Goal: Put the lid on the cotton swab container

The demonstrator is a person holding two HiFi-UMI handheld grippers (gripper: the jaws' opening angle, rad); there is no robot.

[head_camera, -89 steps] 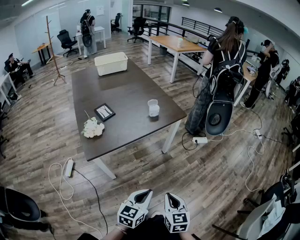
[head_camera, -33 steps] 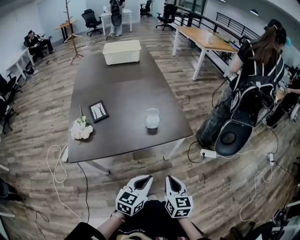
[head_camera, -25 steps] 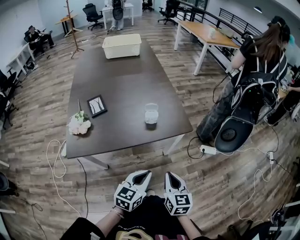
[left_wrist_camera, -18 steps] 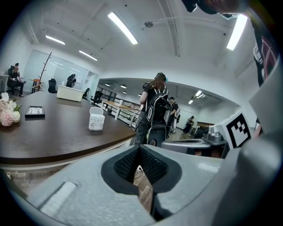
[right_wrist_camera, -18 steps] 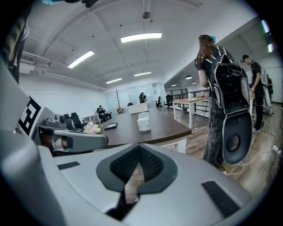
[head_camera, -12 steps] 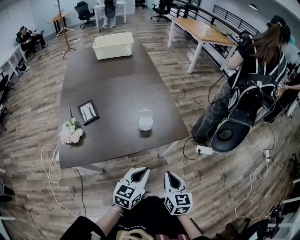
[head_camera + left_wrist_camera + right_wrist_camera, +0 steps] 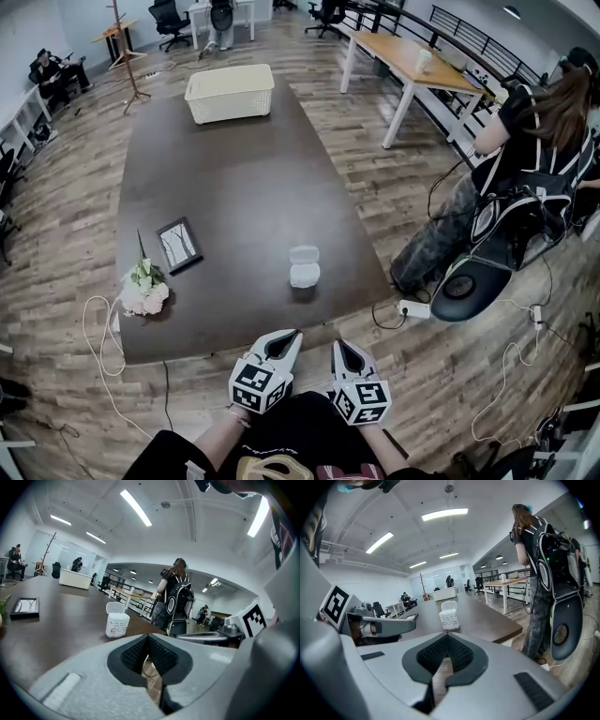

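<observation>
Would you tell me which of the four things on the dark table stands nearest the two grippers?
The white cotton swab container with its lid flipped up; the flowers, picture frame and basket sit farther off.

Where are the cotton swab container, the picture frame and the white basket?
cotton swab container point(image 7: 305, 276), head view, its body.
picture frame point(image 7: 178, 245), head view, its middle.
white basket point(image 7: 231, 108), head view, front wall.

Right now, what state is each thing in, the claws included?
cotton swab container: upright, lid flipped open
left claw: shut, holding nothing
right claw: shut, holding nothing
picture frame: lying flat
flower bunch: lying on its side
basket: upright
</observation>
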